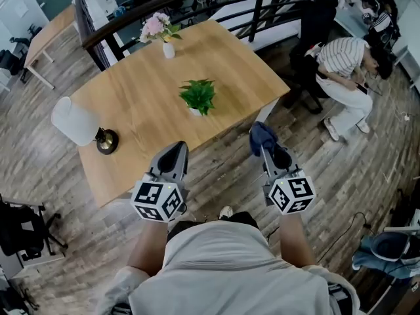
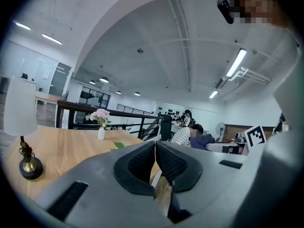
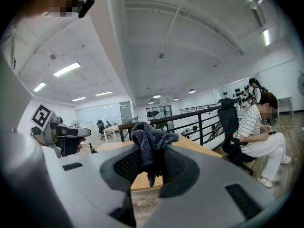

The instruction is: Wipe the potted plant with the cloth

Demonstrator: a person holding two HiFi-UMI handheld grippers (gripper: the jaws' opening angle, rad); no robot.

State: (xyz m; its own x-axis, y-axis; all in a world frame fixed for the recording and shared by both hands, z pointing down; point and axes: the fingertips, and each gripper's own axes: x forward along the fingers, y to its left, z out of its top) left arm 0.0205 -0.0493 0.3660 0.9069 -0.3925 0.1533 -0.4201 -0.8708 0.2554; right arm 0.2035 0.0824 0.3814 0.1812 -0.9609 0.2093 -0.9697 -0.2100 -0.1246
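Jaws of right gripper (image 3: 152, 163) clamp cloth (image 3: 149, 140); wooden table (image 1: 144, 104) on plank floor (image 1: 367, 169).

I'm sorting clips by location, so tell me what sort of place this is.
Most likely an open-plan office, apparently on a mezzanine level. A black metal railing edges the floor, a black office chair stands beside it, and strip lights run across the high ceiling.

The wooden table (image 1: 144, 104) bears a potted plant (image 1: 198, 97), a flower vase (image 1: 168, 48) and a lamp (image 1: 82, 125).
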